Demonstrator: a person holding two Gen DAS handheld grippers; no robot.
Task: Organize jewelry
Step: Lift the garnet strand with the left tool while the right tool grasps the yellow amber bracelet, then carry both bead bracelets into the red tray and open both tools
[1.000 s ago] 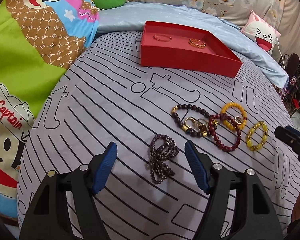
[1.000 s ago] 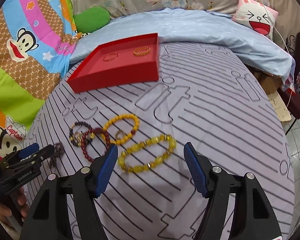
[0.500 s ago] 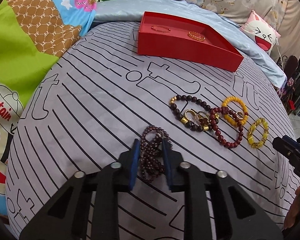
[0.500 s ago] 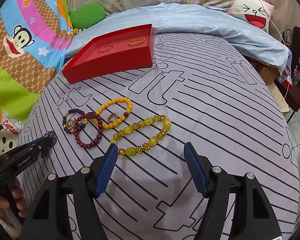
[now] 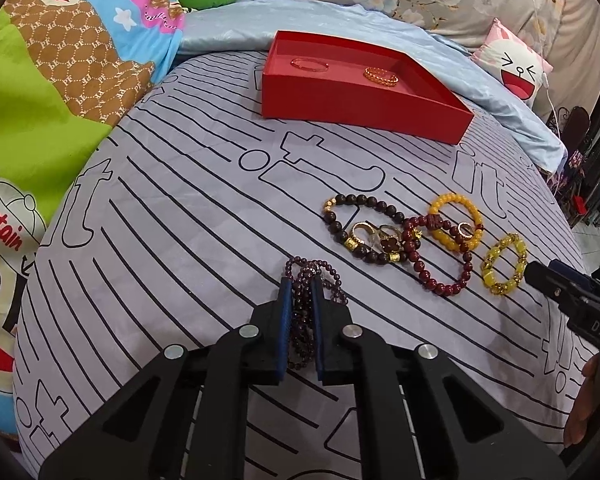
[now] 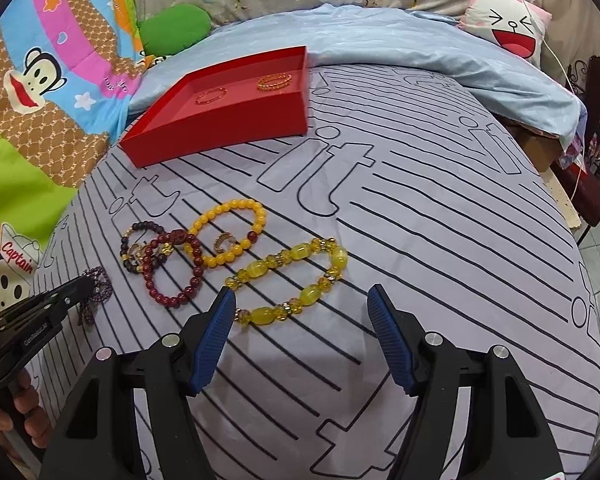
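Note:
My left gripper is shut on a dark purple bead strand lying on the striped sheet; it also shows in the right wrist view. My right gripper is open just in front of a yellow crystal bracelet, its jaws on either side of the near end. Beside it lie an orange bead bracelet, a dark red bracelet, a brown bead bracelet and rings. The red tray at the back holds two thin bracelets.
The striped grey sheet covers a rounded bed. A light blue blanket and a pink face pillow lie behind the tray. A colourful monkey blanket lies to the left. The bed edge drops off at right.
My left gripper went from wide open to shut on the purple bead strand. My right gripper moved closer to the yellow crystal bracelet and stayed open.

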